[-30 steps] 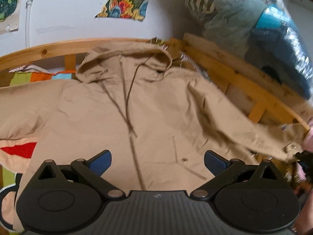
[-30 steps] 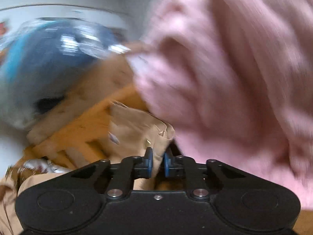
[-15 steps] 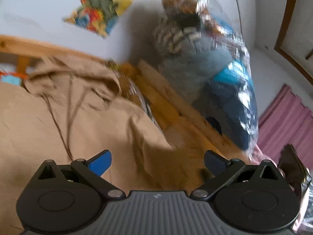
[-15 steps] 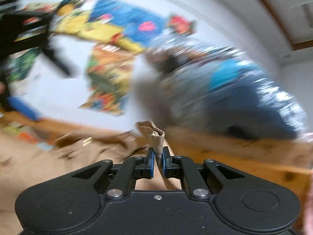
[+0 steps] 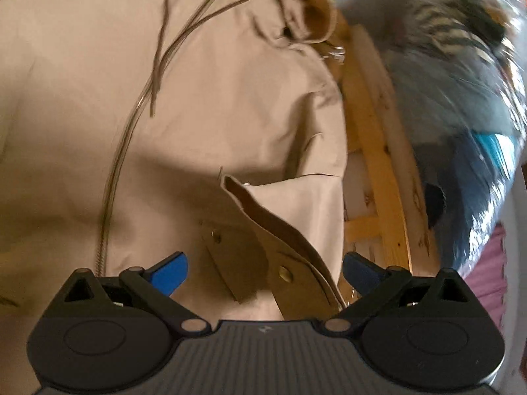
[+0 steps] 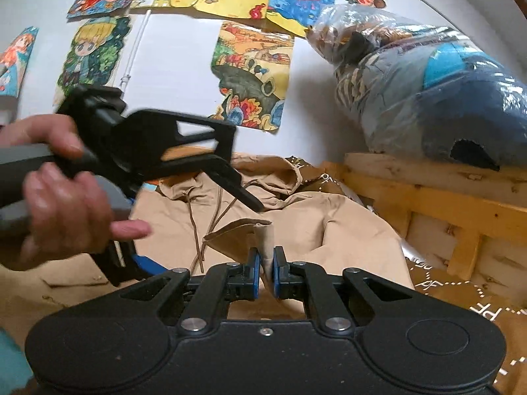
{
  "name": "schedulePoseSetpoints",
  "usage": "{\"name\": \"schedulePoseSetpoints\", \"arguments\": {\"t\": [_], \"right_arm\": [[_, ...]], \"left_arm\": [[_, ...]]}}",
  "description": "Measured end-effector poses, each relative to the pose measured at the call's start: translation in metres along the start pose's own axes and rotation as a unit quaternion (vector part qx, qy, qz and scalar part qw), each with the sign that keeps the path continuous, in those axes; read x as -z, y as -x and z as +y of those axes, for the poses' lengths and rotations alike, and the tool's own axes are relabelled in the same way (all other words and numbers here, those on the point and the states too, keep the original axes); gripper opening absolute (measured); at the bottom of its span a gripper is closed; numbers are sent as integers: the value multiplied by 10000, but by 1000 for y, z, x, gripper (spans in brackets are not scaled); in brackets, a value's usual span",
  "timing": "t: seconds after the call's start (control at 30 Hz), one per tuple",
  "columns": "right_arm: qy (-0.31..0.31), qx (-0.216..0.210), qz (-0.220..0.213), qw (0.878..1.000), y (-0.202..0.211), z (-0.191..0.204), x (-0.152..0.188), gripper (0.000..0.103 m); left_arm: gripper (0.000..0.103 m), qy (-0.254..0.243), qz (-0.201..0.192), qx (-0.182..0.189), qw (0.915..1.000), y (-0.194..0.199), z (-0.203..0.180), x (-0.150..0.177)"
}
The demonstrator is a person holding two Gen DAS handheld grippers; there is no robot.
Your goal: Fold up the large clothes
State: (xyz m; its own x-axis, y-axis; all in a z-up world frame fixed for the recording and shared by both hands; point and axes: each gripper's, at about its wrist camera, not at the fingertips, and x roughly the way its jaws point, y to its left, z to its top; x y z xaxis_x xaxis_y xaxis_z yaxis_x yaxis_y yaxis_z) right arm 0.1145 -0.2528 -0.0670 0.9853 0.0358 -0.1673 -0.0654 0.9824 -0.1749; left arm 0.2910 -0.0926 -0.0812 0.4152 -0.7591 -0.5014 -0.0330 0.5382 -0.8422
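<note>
A tan hooded jacket (image 5: 204, 105) lies spread front-up on the bed, hood (image 6: 263, 177) toward the wall, zipper and drawstrings showing. Its right sleeve (image 5: 296, 217) is folded in across the chest, cuff with metal snaps near the middle. My right gripper (image 6: 266, 265) is shut on the sleeve cuff (image 6: 263, 233), holding it just above the jacket body. My left gripper (image 5: 263, 271) hangs open right over the cuff, blue pads wide apart with nothing between them; in the right wrist view it (image 6: 158, 154) is held by a hand (image 6: 66, 204) at the left.
A wooden bed rail (image 6: 438, 197) runs along the right side. On it sits a clear plastic bag of bundled clothes (image 6: 428, 85). Colourful drawings (image 6: 250, 72) hang on the white wall behind. A pink curtain (image 5: 490, 270) shows at the far right.
My right gripper has carried the sleeve cuff from beyond the bed rail inward over the jacket's chest. My left gripper swung right and down close over the cuff, staying open.
</note>
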Motion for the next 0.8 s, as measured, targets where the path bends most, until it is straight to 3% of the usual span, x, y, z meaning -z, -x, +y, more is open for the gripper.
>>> {"name": "schedulePoseSetpoints", "arguments": {"t": [0.1,0.17,0.2,0.23,0.3,0.37,0.43,0.5,0.63,0.7,0.8], "right_arm": [[163,-26,27,9999,3,3,5,8],[306,-68,43,9995,4,5,6,8],[389,-95,44,9992,5,7,7,8],[450,-131,49,9989,6,9,7,8],[559,-215,54,9982,8,14,8,9],[629,-208,-60,9978,14,18,7,16],[678,-198,-235,9972,21,21,7,30],[734,-230,-327,9965,28,24,7,40],[838,-376,-200,9956,26,25,10,54],[774,-321,-94,9964,21,21,11,59],[572,-238,133,9980,5,10,8,64]], "left_arm": [[98,249,-13,133,9996,-10,0,-1],[90,259,-90,33,9996,-11,0,-1],[69,207,-131,-116,9996,-10,-3,1],[37,87,-150,-206,9996,-12,-7,2],[2,-315,-243,-659,9970,-14,-22,3],[0,-676,-475,-807,9933,-7,-37,3],[0,-1259,-847,-762,9855,10,-59,-2],[0,-1824,-1221,-683,9732,33,-85,-10],[0,-2825,-1968,-484,9376,100,-131,-25],[0,-3005,-2372,-645,9216,137,-136,-31],[0,-2776,-2860,-1153,9099,180,-113,-37]]}}
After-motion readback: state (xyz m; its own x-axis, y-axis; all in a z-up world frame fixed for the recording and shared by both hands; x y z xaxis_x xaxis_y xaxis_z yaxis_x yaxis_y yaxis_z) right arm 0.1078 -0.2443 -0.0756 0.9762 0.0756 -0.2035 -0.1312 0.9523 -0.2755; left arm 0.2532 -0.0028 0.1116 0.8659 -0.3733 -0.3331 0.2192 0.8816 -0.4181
